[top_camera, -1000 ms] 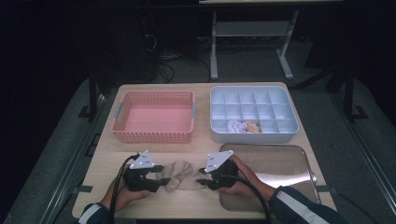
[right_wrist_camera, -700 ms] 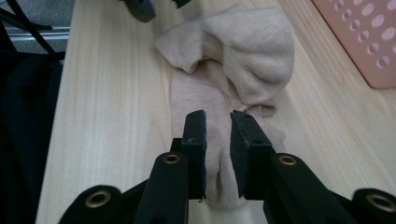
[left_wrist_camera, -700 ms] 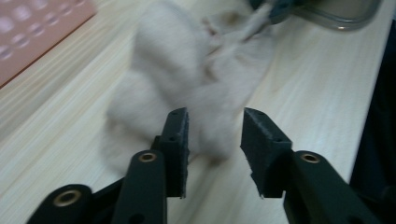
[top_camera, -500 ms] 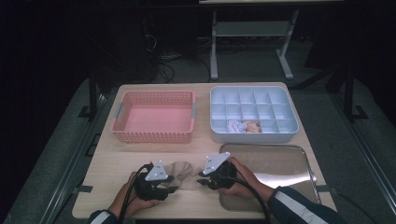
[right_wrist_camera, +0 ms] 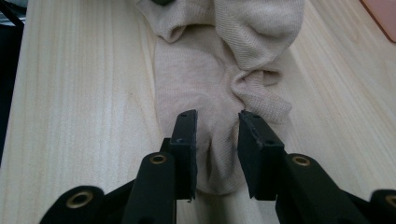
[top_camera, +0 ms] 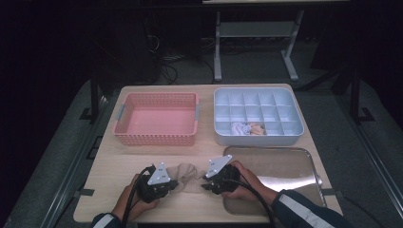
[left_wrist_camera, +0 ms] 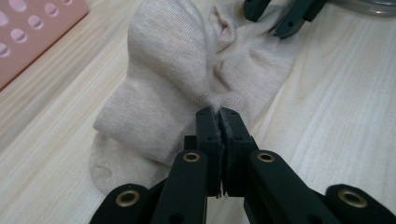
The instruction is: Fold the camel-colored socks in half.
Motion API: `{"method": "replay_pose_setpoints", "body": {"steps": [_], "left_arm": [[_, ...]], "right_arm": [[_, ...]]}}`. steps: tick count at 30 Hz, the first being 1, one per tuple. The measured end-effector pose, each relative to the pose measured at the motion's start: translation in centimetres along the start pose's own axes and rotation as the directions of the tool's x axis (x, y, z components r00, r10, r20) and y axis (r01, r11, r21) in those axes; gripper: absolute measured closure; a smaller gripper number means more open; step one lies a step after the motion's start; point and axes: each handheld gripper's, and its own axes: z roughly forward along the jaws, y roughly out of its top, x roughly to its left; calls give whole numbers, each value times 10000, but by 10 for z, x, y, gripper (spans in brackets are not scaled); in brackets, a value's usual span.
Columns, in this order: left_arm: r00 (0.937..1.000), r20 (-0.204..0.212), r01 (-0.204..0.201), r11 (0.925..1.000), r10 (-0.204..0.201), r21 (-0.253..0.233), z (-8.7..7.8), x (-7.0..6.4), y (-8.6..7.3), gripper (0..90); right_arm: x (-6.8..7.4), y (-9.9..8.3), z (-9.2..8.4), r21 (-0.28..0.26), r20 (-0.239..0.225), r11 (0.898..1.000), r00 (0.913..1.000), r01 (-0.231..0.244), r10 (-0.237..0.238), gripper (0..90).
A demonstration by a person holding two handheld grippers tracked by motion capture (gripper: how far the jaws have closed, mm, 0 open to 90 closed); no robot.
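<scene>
A beige sock (top_camera: 187, 172) lies crumpled near the table's front edge, between my two grippers. My left gripper (top_camera: 175, 183) is at its left end. Its jaws have just been closing and now pinch a fold of the sock (left_wrist_camera: 163, 84) between the left gripper's (left_wrist_camera: 218, 114) tips. My right gripper (top_camera: 204, 183) is at the sock's right end. Its jaws have just been opening a little and stand apart in the right gripper view (right_wrist_camera: 217, 123), with the sock's rounded end (right_wrist_camera: 205, 84) between them. The right gripper's jaw tips (left_wrist_camera: 280, 14) also appear beyond the sock.
A pink perforated basket (top_camera: 157, 137) stands behind the sock at the left. A pale blue compartment tray (top_camera: 259, 138) at the back right holds small rolled cloth items (top_camera: 247, 128) in its front row. A shiny metal tray (top_camera: 285, 164) lies by my right hand.
My left gripper has slid right onto the sock and its jaws have shut on the fabric. The right hand has stayed in place.
</scene>
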Motion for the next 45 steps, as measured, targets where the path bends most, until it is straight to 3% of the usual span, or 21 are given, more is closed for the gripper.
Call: {"method": "replay_pose_setpoints", "body": {"steps": [3,4,7,9,13,16,19,22,25,27,31,32,34,38,39,44,45], "left_arm": [[9997,214,95,9995,-89,-309,-4,1,1,880],[9993,339,186,9974,-162,-700,-11,1,5,881],[9982,596,99,9937,-33,-1116,-20,-1,10,881],[9974,711,159,9922,-71,-1238,-23,-2,12,883],[9956,923,304,9838,-142,-1766,-36,-3,23,887],[9960,878,313,9809,-146,-1920,-40,-3,27,887],[9958,912,269,9826,-103,-1836,-35,-2,29,888],[9943,1049,360,9880,-202,-1505,-20,3,30,887],[9898,1370,589,9886,-398,-1387,-10,14,28,884],[9907,1245,703,9907,-557,-1161,-5,20,25,855],[9911,913,1071,9882,-973,-1096,-4,26,17,772],[9912,732,1187,9861,-1107,-1167,-7,27,15,703],[9871,673,1537,9766,-1450,-1503,-16,28,12,670],[9863,241,1646,9717,-1629,-1696,-35,19,4,569],[9867,255,1625,9720,-1605,-1699,-37,13,2,549],[9893,762,1319,9865,-1248,-967,-28,-17,-10,539],[9904,630,1270,9898,-1230,-651,-22,-22,-12,531]], "right_arm": [[-1,-1,0,-21,-32,10000,10000,-26,26,671],[-1,0,-1,-57,16,10000,10000,57,-57,669],[1,3,-8,-469,156,9987,9997,192,-185,650],[3,7,-18,-1041,318,9938,9988,399,-367,638],[13,18,-36,-2146,503,9745,9972,650,-555,657],[19,24,-42,-2462,558,9645,9949,952,-839,684],[24,27,-42,-2382,591,9661,9943,1000,-883,689],[30,29,-33,-2076,489,9659,9878,1550,-1480,662],[35,28,-23,-1739,245,9754,9907,1358,-1335,606],[31,27,-13,-1547,248,9759,9880,1543,-1522,598],[25,23,4,-997,69,9848,9898,1425,-1425,608],[24,22,7,-854,-21,9871,9907,1357,-1364,613],[24,21,14,-505,52,9897,9909,1343,-1342,627],[21,20,18,-450,118,9891,9901,1402,-1398,708],[23,20,17,-425,101,9942,9951,985,-981,750],[16,19,12,-491,32,9919,9931,1172,-1172,822],[16,19,10,-507,-12,9935,9948,1017,-1019,824]]}}
